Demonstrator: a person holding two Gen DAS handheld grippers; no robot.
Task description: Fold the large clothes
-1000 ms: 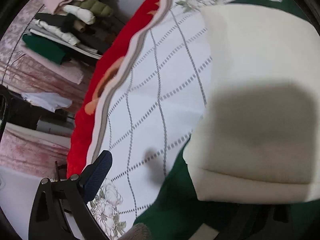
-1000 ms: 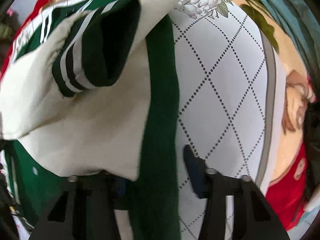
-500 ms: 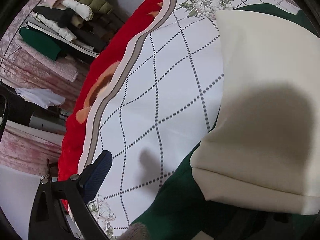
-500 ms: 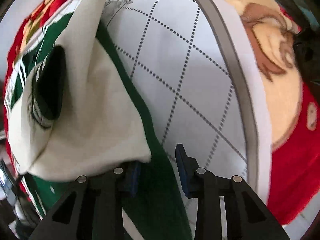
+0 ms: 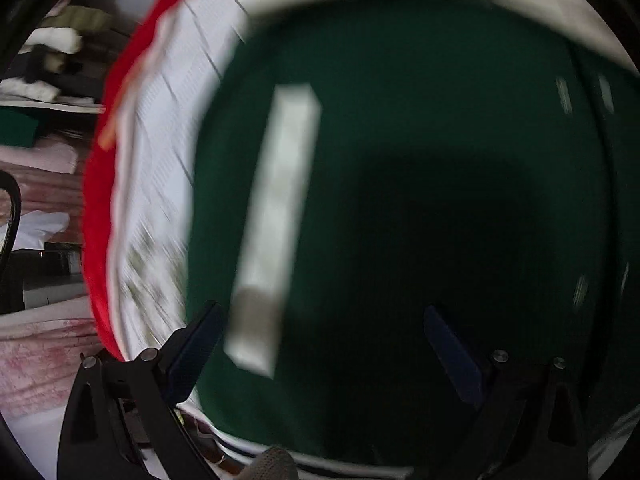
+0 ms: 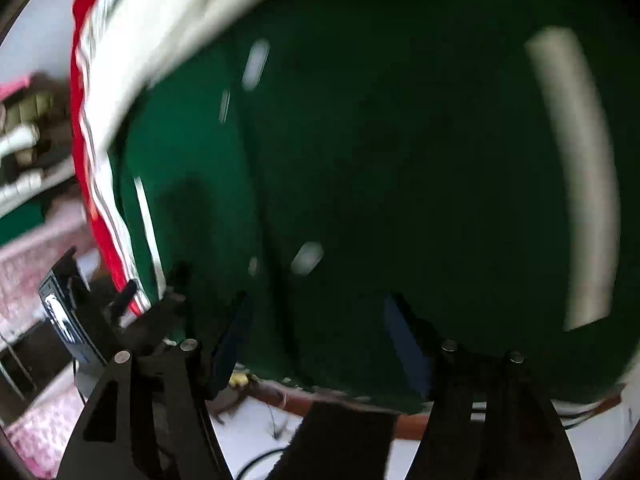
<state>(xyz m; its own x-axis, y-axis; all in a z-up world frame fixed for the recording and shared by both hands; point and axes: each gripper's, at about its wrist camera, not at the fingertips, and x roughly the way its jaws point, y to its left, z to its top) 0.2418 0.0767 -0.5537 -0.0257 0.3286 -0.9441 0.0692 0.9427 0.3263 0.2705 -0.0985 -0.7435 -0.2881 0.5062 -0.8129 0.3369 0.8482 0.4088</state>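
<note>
A dark green jacket [image 5: 420, 200] with cream sleeves and a white stripe fills the left wrist view, lying on the white diamond-patterned sheet [image 5: 168, 152]. My left gripper [image 5: 324, 344] is open, its blue pads apart just above the green cloth. The same green jacket [image 6: 380, 184] fills the right wrist view, with its cream part [image 6: 172, 28] at the top left. My right gripper [image 6: 316, 340] is open over the jacket's near edge, holding nothing. Both views are blurred by motion.
A red blanket [image 5: 96, 208] edges the sheet on the left. A pile of folded clothes [image 5: 52, 60] sits on a shelf at far left. Floor and cables [image 6: 260, 432] show below the bed edge in the right wrist view.
Both grippers have let go of the jacket and opened wide. The cream sleeve no longer fills the views; green cloth now lies flat beneath both grippers, and both cameras moved quickly.
</note>
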